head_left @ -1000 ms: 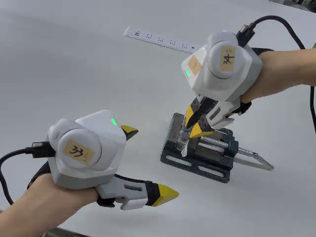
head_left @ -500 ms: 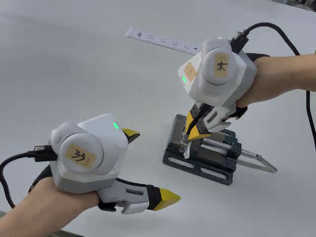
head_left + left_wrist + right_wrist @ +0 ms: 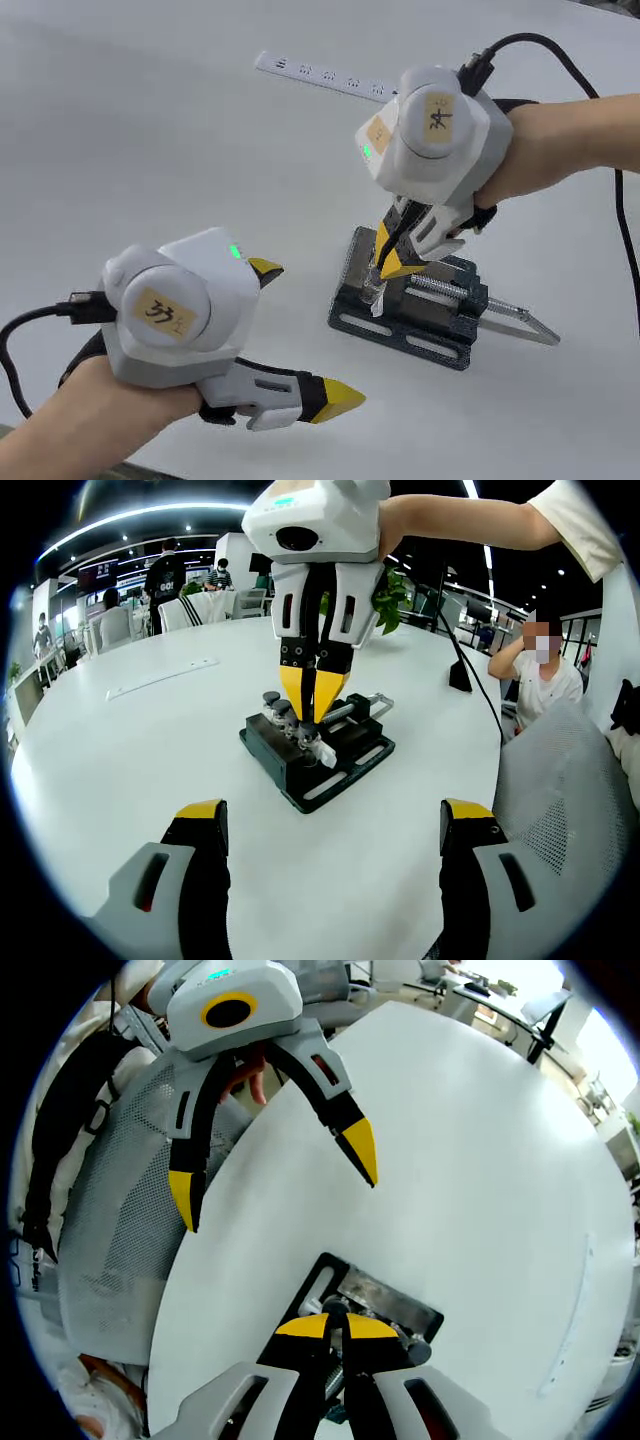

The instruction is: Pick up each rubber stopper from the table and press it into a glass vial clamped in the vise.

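A dark metal vise [image 3: 440, 320] stands on the white table [image 3: 150, 150] and clamps a row of glass vials [image 3: 322, 752], some capped with dark stoppers [image 3: 271, 698]. My right gripper [image 3: 385, 262] points straight down over the vise's near end, its yellow tips close together on a small dark rubber stopper [image 3: 335, 1310] just above a vial [image 3: 374, 292]. My left gripper [image 3: 300, 333] hovers open and empty at the lower left, well short of the vise [image 3: 330, 765]. In the right gripper view the left gripper [image 3: 275, 1175] hangs open beyond the vise [image 3: 385, 1305].
A white power strip [image 3: 320, 75] lies at the table's far side. The vise's screw handle [image 3: 515, 318] sticks out to the right. A black cable [image 3: 620, 200] trails from the right gripper. A mesh chair [image 3: 570, 810] and seated people are beyond the table edge.
The right gripper has shifted slightly left over the vise and stands more upright, still pinched above the vial. The left gripper has barely moved.
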A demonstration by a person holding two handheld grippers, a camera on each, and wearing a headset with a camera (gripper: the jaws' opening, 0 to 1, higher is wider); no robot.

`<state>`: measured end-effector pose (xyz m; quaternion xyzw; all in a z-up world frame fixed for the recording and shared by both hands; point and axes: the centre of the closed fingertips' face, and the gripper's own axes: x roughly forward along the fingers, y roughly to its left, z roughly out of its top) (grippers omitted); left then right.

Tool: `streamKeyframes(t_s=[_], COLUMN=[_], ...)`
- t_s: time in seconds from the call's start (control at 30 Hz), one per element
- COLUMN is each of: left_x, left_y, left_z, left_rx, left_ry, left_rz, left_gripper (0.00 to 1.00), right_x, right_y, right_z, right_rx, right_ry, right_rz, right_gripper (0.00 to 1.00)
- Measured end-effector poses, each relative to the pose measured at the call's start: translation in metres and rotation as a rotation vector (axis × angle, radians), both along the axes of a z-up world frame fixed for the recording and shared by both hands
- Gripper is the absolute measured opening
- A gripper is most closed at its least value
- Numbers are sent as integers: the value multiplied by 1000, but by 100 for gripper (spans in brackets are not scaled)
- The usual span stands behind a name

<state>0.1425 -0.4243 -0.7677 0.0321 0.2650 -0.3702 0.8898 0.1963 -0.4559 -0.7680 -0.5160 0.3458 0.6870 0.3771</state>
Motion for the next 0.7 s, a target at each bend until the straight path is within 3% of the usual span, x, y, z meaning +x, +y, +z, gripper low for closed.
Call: streamKeyframes(t_s=[0.13,0.23,0.33,0.57,0.7], left_x=[0,0,0,2,4], left_y=[0,0,0,-1,-2], left_z=[0,0,-1,0,1], left_rx=[-1,-2,-4,-4,-6], left_ry=[2,5,6,3,3], left_rz=[1,3,5,4,4], left_gripper=[86,86,86,85,85], right_x=[-1,-2,-3,1,0], right_y=[-1,-1,-2,-1,-1], right_z=[0,-1,-2,-2,-2], right_rx=[-11,-27,-34,-45,-52], right_ry=[-14,-44,-87,-50,-51], right_rz=[4,-9,29,-34,-32], right_gripper=[0,0,0,0,0])
